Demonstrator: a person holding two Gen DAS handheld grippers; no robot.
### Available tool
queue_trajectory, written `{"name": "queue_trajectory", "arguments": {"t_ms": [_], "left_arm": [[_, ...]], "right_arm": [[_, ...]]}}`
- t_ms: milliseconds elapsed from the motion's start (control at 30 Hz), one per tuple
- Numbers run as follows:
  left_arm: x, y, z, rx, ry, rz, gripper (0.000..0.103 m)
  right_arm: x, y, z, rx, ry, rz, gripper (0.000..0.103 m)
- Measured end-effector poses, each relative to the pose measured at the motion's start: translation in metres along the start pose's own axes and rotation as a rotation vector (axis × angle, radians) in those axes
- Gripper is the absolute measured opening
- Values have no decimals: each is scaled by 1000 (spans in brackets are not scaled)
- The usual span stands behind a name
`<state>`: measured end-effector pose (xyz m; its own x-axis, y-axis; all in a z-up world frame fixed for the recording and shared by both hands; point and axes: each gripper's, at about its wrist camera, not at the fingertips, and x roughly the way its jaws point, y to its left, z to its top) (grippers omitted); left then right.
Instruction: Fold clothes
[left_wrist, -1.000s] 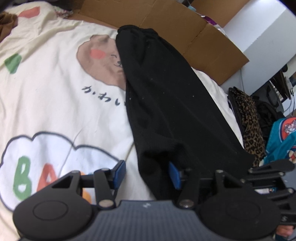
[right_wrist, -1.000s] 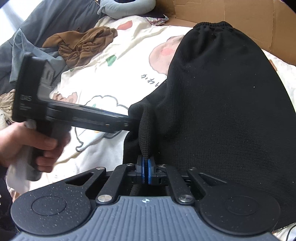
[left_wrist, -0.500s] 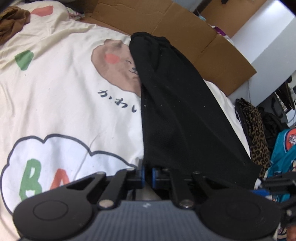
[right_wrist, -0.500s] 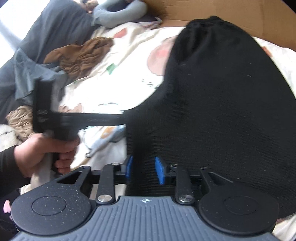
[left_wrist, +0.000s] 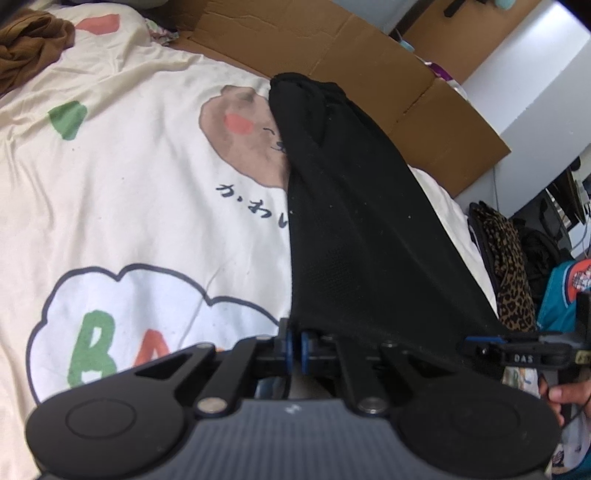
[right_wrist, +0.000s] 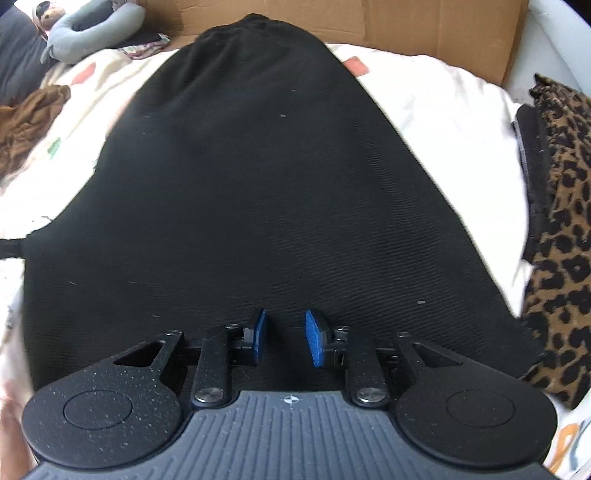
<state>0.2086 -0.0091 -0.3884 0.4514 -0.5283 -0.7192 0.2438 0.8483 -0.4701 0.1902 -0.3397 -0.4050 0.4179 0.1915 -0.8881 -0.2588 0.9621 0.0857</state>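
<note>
Left hand-held gripper (left_wrist: 295, 345) has just clamped the black garment's (left_wrist: 354, 236) near corner, while the right hand-held gripper (right_wrist: 284, 338), having released, closes empty-jawed over the hem, ready for regrasping.

Matt black ribbed knit garment (right_wrist: 266, 192) on a smooth printed cotton sheet (left_wrist: 129, 192) beside brown corrugated cardboard (left_wrist: 369, 74).

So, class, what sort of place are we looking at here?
Most likely a bedroom: a printed bedsheet covers a soft bed, a black garment lies on it, and other clothes are piled beside it.
</note>
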Motion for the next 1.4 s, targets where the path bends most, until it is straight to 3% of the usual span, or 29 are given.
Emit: {"name": "queue_trajectory", "arguments": {"t_ms": [67, 233, 367, 433, 500, 600, 667, 867, 1300, 1333, 1400], "left_arm": [[1, -2, 1, 11, 2, 1, 5], [-1, 12, -5, 15, 18, 18, 5], [-13, 24, -8, -4, 26, 32, 5], [-20, 24, -8, -5, 29, 86, 5], [-32, 29, -9, -54, 17, 83, 6], [-45, 28, -9, -127, 7, 30, 16], [-50, 22, -9, -156, 8, -6, 34], [-45, -4, -14, -205, 46, -128, 50], [12, -26, -36, -331, 141, -211, 48], [16, -25, -38, -347, 148, -224, 46], [23, -25, -45, -373, 173, -239, 28]], "right_arm": [[0, -4, -3, -28, -17, -62, 28], [-1, -28, -11, -5, -20, -115, 28], [-6, -40, -16, 13, -14, -123, 28], [-10, -45, -18, 34, -10, -121, 28], [-15, -51, -20, 49, -9, -113, 29], [-23, -59, -24, 78, -10, -96, 29], [-28, -64, -25, 96, -16, -87, 30], [-44, -78, -29, 135, -48, -86, 31], [-46, -98, -35, 150, -64, -116, 31], [-45, -98, -35, 144, -65, -118, 31], [-45, -98, -36, 131, -66, -121, 31]]}}
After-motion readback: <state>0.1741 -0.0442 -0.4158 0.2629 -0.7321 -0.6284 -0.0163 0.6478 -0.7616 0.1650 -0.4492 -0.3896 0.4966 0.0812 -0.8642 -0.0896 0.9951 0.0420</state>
